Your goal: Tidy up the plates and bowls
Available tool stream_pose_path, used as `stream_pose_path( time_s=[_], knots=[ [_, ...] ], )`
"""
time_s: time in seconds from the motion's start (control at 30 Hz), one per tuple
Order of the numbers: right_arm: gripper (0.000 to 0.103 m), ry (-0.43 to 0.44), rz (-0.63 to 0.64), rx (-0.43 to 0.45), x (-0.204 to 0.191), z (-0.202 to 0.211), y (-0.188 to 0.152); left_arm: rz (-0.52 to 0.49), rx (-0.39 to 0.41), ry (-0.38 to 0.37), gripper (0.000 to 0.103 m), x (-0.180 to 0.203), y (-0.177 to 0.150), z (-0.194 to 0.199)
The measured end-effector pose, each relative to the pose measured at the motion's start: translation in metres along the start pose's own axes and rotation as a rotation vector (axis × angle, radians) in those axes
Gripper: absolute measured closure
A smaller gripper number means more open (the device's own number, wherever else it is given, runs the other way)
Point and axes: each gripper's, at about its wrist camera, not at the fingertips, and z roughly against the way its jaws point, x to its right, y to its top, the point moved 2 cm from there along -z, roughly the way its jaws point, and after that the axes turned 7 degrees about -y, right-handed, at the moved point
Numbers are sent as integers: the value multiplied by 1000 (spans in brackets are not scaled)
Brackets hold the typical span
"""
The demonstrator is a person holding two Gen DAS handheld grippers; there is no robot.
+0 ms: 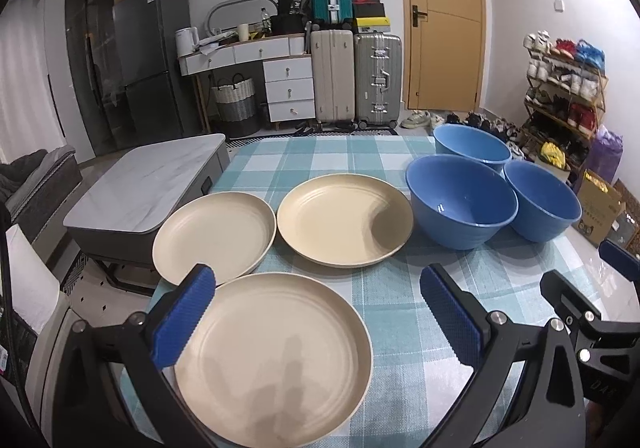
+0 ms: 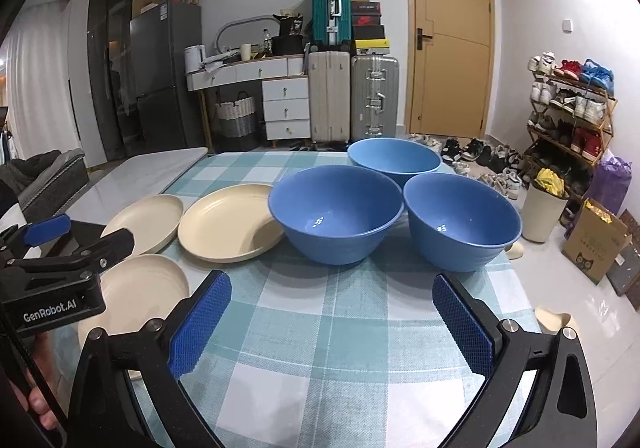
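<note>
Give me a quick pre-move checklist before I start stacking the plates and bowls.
1. Left gripper open: ok.
2. Right gripper open: ok.
3. Near plate between the left fingers, not gripped: ok.
4. Three plates apart, none stacked; left plate, middle plate: ok.
5. Three bowls upright and empty; near bowls, far bowl: ok.
6. Left plate overhangs the table edge: not ok.

Three cream plates [image 1: 272,360] [image 1: 214,238] [image 1: 345,220], shallow and round, flat on the checked cloth: one nearest, two side by side behind it, rims close (touching or not, cannot tell). Three blue bowls [image 2: 335,214] [image 2: 462,222] [image 2: 395,158], deep, upright, empty, clustered right of the plates: two in front, one behind between them.
</note>
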Motion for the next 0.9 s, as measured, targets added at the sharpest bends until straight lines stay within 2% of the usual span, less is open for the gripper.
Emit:
stream_pose_path(
  time_s=[0.13, 0.43, 0.77, 0.9],
  knots=[
    [0, 0, -2, 16, 0, 3, 1, -24, -28, 25, 0, -3, 2, 2],
    [0, 6, -17, 16, 2, 4, 4, -54, -11, 58, 0, -8, 7, 9],
    [0, 44, 8, 84, -8, 23, 22, 39, -78, 19, 0, -20, 8, 7],
    [0, 86, 31, 113, -17, 31, 34, 36, -62, 29, 0, -26, 12, 10]
  ],
)
